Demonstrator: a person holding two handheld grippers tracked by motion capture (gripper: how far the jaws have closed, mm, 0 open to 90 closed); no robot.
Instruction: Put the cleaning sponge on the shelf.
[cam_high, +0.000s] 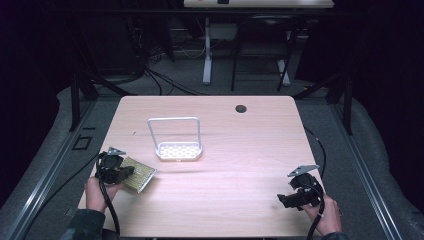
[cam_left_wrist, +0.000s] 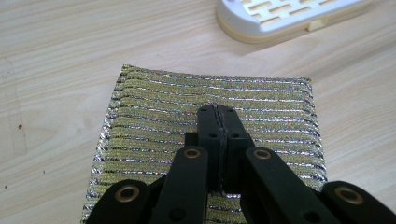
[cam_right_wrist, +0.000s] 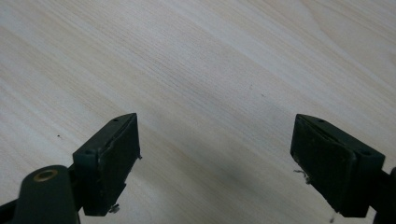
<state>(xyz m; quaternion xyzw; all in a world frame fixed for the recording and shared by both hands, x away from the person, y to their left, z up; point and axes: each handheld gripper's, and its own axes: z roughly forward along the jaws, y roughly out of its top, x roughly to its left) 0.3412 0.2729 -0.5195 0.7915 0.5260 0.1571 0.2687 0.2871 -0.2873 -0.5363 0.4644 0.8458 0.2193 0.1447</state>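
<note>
A gold and silver glittery striped scouring pad (cam_high: 140, 175) (cam_left_wrist: 159, 121) lies flat on the wooden table (cam_high: 240, 150) near its left front. My left gripper (cam_high: 129, 171) (cam_left_wrist: 217, 112) is over the pad's middle with its jaws pressed together; nothing shows between them. A white slotted tray with a tall wire loop (cam_high: 178, 150) (cam_left_wrist: 280, 18) stands just beyond the pad. My right gripper (cam_high: 281, 200) (cam_right_wrist: 215, 158) is at the right front of the table, open wide over bare wood, with nothing between its jaws.
A dark round hole (cam_high: 241, 108) sits in the table near its far edge. Beyond the table stand desk legs and cables (cam_high: 207, 55) on the floor. Cables trail from both grippers toward the person's hands.
</note>
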